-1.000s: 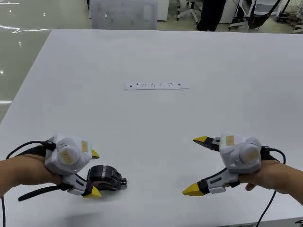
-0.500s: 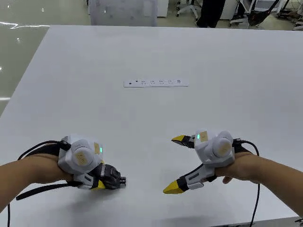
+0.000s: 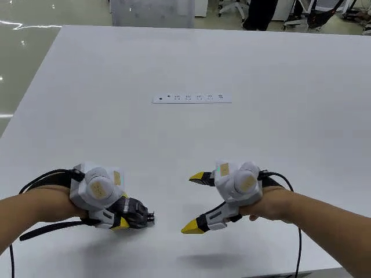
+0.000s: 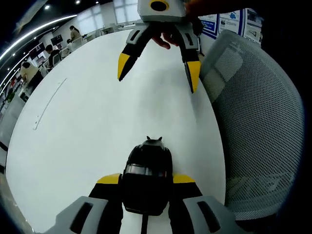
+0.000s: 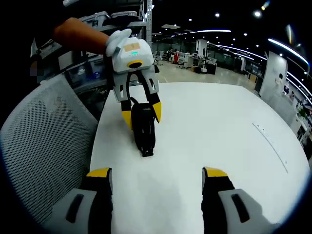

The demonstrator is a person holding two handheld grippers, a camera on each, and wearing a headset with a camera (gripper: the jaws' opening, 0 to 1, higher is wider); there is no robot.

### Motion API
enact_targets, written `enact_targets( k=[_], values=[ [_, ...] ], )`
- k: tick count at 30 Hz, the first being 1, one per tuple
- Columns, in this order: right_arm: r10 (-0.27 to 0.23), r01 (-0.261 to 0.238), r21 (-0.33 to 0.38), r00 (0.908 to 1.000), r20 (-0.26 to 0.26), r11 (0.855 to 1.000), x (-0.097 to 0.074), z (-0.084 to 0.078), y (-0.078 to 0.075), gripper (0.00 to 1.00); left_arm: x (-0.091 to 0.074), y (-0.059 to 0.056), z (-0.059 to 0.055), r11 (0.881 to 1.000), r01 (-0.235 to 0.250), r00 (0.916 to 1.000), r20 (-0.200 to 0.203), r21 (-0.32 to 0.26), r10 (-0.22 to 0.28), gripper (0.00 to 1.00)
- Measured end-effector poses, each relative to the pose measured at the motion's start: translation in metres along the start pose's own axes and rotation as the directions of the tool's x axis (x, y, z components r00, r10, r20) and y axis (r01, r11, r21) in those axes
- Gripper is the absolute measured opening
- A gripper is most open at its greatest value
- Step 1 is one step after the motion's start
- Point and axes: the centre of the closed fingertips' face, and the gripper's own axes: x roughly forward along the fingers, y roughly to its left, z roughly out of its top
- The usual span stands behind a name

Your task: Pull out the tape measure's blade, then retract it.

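**Left jaws on tape, right jaws spread**

I see the left gripper (image 3: 124, 218) low at the near left of the white table (image 3: 243, 63), its yellow-tipped jaws pinching the black tape (image 3: 135, 212) from both sides. The tape rests on the table near the front edge. In the left gripper view its case sits between the jaws, and a small nub at its front end points away from me toward the right gripper (image 3: 193, 202).

The right gripper is near the tape but apart from it, touching nothing, with bare table between them. Its jaws are spread wide, with only table surface in the gap, and the tips face the tape. In the right gripper view the tape lies ahead, lined up roughly with the gap between the jaws.

A white power strip (image 3: 191, 98) lies flat farther back at mid-table, well apart from both grippers. A grey mesh chair (image 4: 253, 122) stands just beside the table's near edge.
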Motion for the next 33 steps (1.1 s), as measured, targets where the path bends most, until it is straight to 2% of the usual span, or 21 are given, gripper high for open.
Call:
enact_targets(
  k=[12, 15, 19, 22, 24, 26, 28, 29, 31, 33],
  values=[
    [0.077, -0.079, -0.015, 0.994, -0.077, 0.997, 0.039, -0.01, 0.02, 0.67, 0.002, 0.0, 0.0, 1.0, -0.002, 0.9998, 0.02, -0.014, 0.002, 0.33],
    [0.084, -0.084, -0.007, 0.9948, -0.058, 0.996, 0.044, -0.004, 0.02, 0.65, 0.003, 0.0, -0.001, 1.0, 0.002, 0.9997, 0.024, -0.016, -0.001, 0.33],
    [0.096, -0.097, -0.013, 0.9935, -0.062, 0.995, 0.052, 0.0, 0.018, 0.63, 0.003, 0.0, 0.0, 1.0, 0.005, 0.9996, 0.028, -0.017, -0.004, 0.33],
    [0.076, -0.076, -0.005, 0.9957, -0.053, 0.997, 0.059, 0.003, 0.011, 0.54, 0.004, 0.0, 0.0, 1.0, 0.007, 0.9996, 0.028, -0.017, -0.007, 0.33],
    [0.077, -0.076, 0.009, 0.9959, -0.048, 0.997, 0.064, 0.005, 0.011, 0.52, 0.004, 0.001, 0.0, 1.0, 0.008, 0.9996, 0.028, -0.017, -0.008, 0.33],
    [0.088, -0.089, 0.001, 0.9941, -0.063, 0.996, 0.069, 0.003, 0.012, 0.51, 0.004, 0.001, 0.0, 1.0, 0.008, 0.9995, 0.032, -0.019, -0.007, 0.33],
    [0.117, -0.115, 0.025, 0.9904, -0.074, 0.993, 0.073, 0.001, 0.015, 0.5, 0.004, 0.001, 0.0, 1.0, 0.006, 0.9991, 0.041, -0.022, -0.005, 0.33],
    [0.124, -0.124, 0.007, 0.9881, -0.091, 0.992, 0.074, -0.001, 0.017, 0.49, 0.004, 0.002, 0.0, 1.0, 0.005, 0.999, 0.045, -0.024, -0.004, 0.33],
    [0.136, -0.139, -0.011, 0.9836, -0.118, 0.99, 0.077, -0.007, 0.018, 0.42, 0.004, 0.002, 0.001, 1.0, 0.004, 0.9989, 0.047, -0.024, -0.002, 0.33],
    [0.141, -0.146, -0.034, 0.9825, -0.121, 0.989, 0.08, -0.007, 0.02, 0.32, 0.005, 0.001, 0.001, 1.0, 0.002, 0.9989, 0.046, -0.024, -0.001, 0.33]
  ],
)
